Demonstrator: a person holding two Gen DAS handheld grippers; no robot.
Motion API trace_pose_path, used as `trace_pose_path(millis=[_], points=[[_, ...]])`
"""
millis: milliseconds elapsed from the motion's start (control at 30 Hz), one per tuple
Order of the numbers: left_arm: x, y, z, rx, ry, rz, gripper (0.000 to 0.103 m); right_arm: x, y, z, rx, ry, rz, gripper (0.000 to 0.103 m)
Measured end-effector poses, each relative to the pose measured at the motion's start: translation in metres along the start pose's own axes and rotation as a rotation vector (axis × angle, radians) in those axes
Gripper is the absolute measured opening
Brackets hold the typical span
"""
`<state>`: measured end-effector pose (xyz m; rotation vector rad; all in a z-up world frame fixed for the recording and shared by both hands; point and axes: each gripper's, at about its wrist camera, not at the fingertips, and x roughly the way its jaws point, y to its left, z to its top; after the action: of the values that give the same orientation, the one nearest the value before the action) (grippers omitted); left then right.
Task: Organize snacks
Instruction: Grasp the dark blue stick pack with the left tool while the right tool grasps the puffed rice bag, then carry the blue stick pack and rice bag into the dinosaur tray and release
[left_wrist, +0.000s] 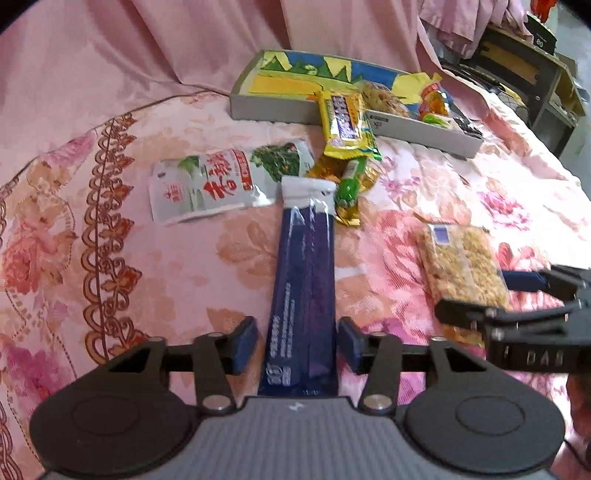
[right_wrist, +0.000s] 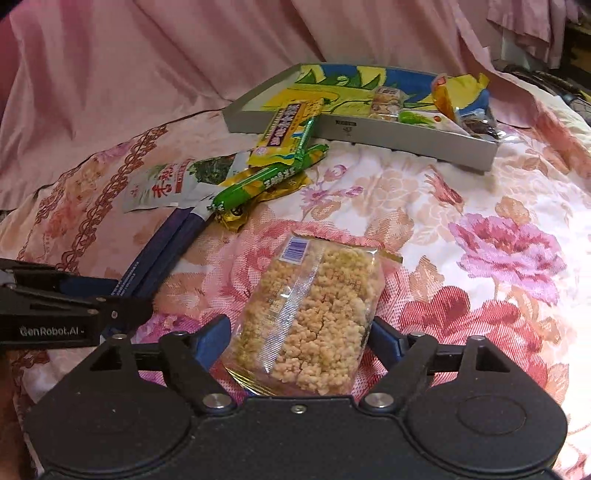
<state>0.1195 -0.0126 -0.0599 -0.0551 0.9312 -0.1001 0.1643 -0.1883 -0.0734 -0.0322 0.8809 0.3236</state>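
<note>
Left wrist view: left gripper (left_wrist: 297, 345) fingers apart, straddling a long blue sachet (left_wrist: 303, 291) on the floral bedspread (left_wrist: 110, 221); gaps show on both sides. Its far end abuts a green sausage (left_wrist: 349, 181) and a white pickle packet (left_wrist: 221, 181). Grey tray (left_wrist: 280, 107) beyond.

Right wrist view: right gripper (right_wrist: 297, 341) fingers flank a clear puffed-rice pack (right_wrist: 314, 317); contact seems absent, edges hidden.

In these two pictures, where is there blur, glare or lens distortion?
Left wrist view: the right gripper at the edge is motion-blurred, and glare streaks the dark blue packet. Right wrist view: the tray looks bent by the fisheye; the puffed-rice packet is fairly sharp.
</note>
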Motion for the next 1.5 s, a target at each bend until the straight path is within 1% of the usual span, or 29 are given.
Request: trace_pose_path(millis=[100,133,233,333,467,500,533,567,633,667,700,800,933,1167,1333,1500], points=[[0.002,-0.001,0.006,0.008,-0.028,0.012,0.072,0.000,0.004,-0.008,-0.009,-0.036,-0.028,0.091],[0.003,-0.002,0.008,0.012,-0.035,0.014,0.074,0.002,0.006,-0.010,-0.015,-0.047,-0.038,0.092],[0.009,-0.005,0.014,0.029,-0.046,0.032,0.076,0.004,0.009,-0.014,-0.020,-0.072,-0.060,0.092],[0.015,-0.008,0.016,0.033,-0.050,0.040,0.077,0.004,0.012,-0.017,-0.018,-0.088,-0.068,0.094],[0.020,-0.012,0.013,0.039,-0.060,0.057,0.077,0.007,0.017,-0.021,-0.024,-0.100,-0.078,0.096],[0.020,-0.013,0.012,0.041,-0.066,0.066,0.074,0.008,0.019,-0.022,-0.032,-0.103,-0.085,0.096],[0.020,-0.014,0.010,0.042,-0.069,0.071,0.066,0.009,0.021,-0.022,-0.040,-0.106,-0.090,0.095],[0.020,-0.015,0.010,0.043,-0.070,0.073,0.062,0.009,0.023,-0.023,-0.046,-0.111,-0.094,0.094],[0.018,-0.016,0.009,0.042,-0.075,0.070,0.052,0.009,0.024,-0.024,-0.050,-0.121,-0.095,0.090],[0.017,-0.017,0.009,0.040,-0.076,0.064,0.048,0.008,0.024,-0.024,-0.049,-0.126,-0.095,0.085],[0.017,-0.016,0.009,0.038,-0.077,0.059,0.042,0.007,0.024,-0.024,-0.046,-0.134,-0.100,0.082],[0.015,-0.017,0.008,0.028,-0.073,0.047,0.040,0.006,0.025,-0.024,-0.050,-0.142,-0.105,0.081],[0.010,-0.014,0.004,-0.010,-0.062,0.025,0.039,0.005,0.028,-0.023,-0.084,-0.153,-0.116,0.080],[0.001,-0.007,0.002,-0.062,-0.052,-0.008,0.037,0.000,0.042,-0.024,-0.221,-0.226,-0.174,0.077],[-0.003,-0.008,0.002,-0.076,-0.060,-0.021,0.037,-0.001,0.050,-0.027,-0.314,-0.254,-0.209,0.077],[-0.005,-0.010,0.002,-0.077,-0.066,-0.037,0.037,0.000,0.053,-0.028,-0.351,-0.266,-0.228,0.076]])
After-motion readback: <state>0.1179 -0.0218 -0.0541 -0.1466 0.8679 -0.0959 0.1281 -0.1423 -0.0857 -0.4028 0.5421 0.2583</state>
